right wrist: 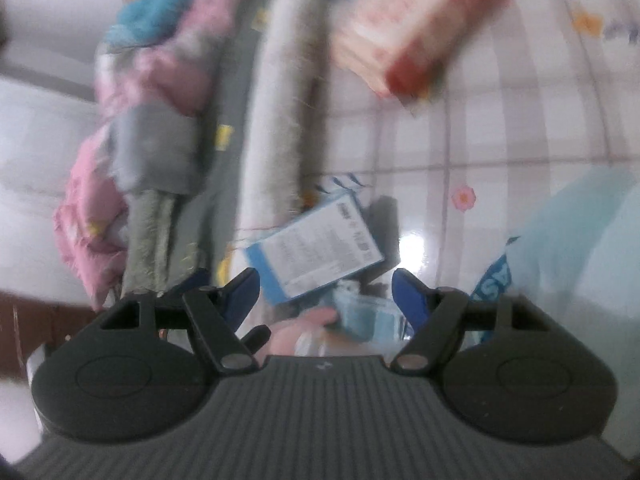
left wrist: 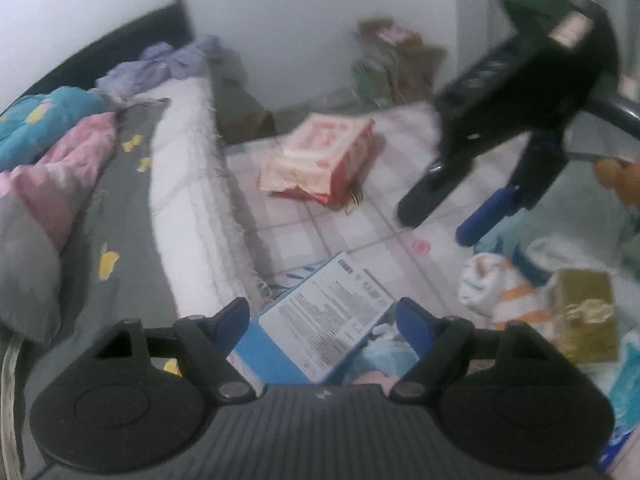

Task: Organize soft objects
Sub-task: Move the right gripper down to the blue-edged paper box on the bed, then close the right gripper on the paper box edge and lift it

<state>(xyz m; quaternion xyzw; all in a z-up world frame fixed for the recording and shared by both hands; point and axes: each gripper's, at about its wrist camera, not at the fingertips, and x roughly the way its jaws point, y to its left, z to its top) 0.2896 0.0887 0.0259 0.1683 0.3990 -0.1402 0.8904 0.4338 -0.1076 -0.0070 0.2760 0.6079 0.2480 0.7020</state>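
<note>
bed (left wrist: 132,184): far left, dark sheet, pink and blue bedding (left wrist: 52,148) heaped on it
mattress edge (left wrist: 188,200): white, bordering the floor
floor (left wrist: 320,232): glossy checked tiles
red-white carton (left wrist: 320,156): on the floor, mid-room
blue-white box (left wrist: 320,320): just ahead of the left gripper (left wrist: 324,316)
left gripper: jaws apart, empty
right gripper (left wrist: 436,220): jaws apart, empty, raised over the floor
soft bags (left wrist: 504,288): piled on the floor, right

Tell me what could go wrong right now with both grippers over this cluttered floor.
1. Both views are blurred, so either gripper could miss its target.
2. The right gripper hangs open near the left one's path; they may collide.
3. The stiff blue and white printed cardboard box lies ahead of the open left gripper, over light blue soft packs; the jaws may catch it instead.
</note>
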